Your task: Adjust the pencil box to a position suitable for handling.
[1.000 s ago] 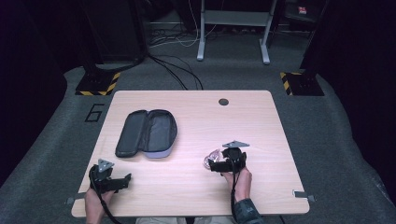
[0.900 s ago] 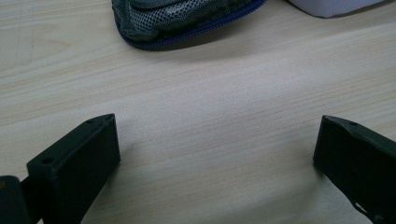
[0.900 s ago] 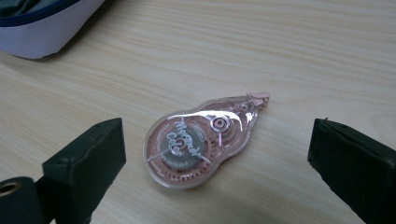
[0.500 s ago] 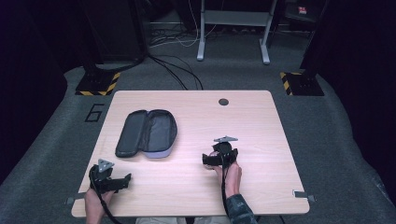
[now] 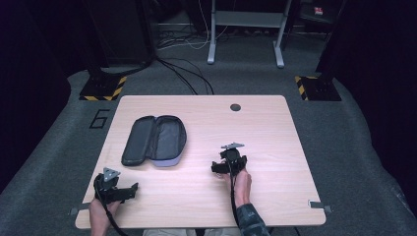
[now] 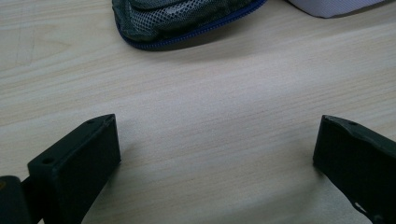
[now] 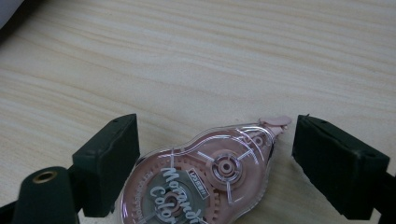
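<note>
The right gripper point(image 7: 217, 154) is low over the surface point(image 5: 275, 142), right of its middle and toward the near edge, with a pink tape roller point(image 7: 205, 179) lying flat between its jaws. The jaws have just been closing, yet a gap shows beside the far jaw and the near one looks at most to brush the shell, so I judge the roller not yet gripped. The left gripper point(image 6: 215, 154) rests released near the near-left corner, nothing between its 2 jaws. The case point(image 5: 156, 140) lies unzipped and open, left of the middle. The grasp looks only begun; closing on the roller, lifting it and, probably, carrying it to the case all remain.
</note>
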Motion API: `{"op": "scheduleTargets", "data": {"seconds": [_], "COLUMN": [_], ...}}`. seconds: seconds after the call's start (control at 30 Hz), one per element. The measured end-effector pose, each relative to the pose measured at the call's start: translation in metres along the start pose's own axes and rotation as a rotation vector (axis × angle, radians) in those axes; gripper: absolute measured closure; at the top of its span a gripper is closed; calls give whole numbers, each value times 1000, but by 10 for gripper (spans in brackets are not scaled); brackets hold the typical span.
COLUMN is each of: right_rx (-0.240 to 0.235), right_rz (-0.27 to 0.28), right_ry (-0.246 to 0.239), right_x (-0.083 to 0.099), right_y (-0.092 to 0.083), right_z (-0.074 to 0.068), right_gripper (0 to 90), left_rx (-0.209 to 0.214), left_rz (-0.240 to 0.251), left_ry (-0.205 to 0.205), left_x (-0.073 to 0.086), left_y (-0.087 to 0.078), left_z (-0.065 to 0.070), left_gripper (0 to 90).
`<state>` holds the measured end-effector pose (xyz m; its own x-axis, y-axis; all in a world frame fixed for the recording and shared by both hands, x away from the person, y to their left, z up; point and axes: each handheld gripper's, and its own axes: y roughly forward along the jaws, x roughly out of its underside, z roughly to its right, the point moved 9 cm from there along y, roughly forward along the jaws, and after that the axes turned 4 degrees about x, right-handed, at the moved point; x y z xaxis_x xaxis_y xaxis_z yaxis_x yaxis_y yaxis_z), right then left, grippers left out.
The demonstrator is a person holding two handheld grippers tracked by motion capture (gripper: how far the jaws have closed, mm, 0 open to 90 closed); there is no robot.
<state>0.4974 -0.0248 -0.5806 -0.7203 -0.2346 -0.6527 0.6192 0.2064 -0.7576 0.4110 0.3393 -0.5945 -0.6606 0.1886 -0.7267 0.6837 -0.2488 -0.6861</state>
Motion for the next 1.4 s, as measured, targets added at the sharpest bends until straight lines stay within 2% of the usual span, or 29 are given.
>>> {"op": "scheduleTargets", "data": {"seconds": [0.27,0.5,0.6,0.67,0.87,0.93,1.2,1.37,1.4], "right_rx": [2,12,-2,-1,-4,-9,-19,-22,-18], "right_rz": [-19,-13,-19,-14,5,7,32,34,37], "right_ry": [-22,-18,-27,-60,-87,-83,-130,-134,-123], "right_x": [9,13,14,13,13,14,15,16,16], "right_y": [-5,-12,-11,-9,-11,-12,-14,-17,-19], "right_z": [7,19,19,19,17,17,18,19,19], "right_gripper": [190,282,293,305,448,457,490,494,494], "left_rx": [1,1,0,0,2,0,1,0,1], "left_rz": [4,5,5,5,3,3,3,3,3], "left_ry": [-14,-13,-14,-14,-13,-9,-15,-16,-18], "left_x": [0,0,0,0,0,0,0,0,0], "left_y": [0,0,0,0,0,0,0,0,0], "left_z": [1,1,1,1,1,1,1,1,2], "left_gripper": [3,3,3,3,3,3,3,3,3]}}
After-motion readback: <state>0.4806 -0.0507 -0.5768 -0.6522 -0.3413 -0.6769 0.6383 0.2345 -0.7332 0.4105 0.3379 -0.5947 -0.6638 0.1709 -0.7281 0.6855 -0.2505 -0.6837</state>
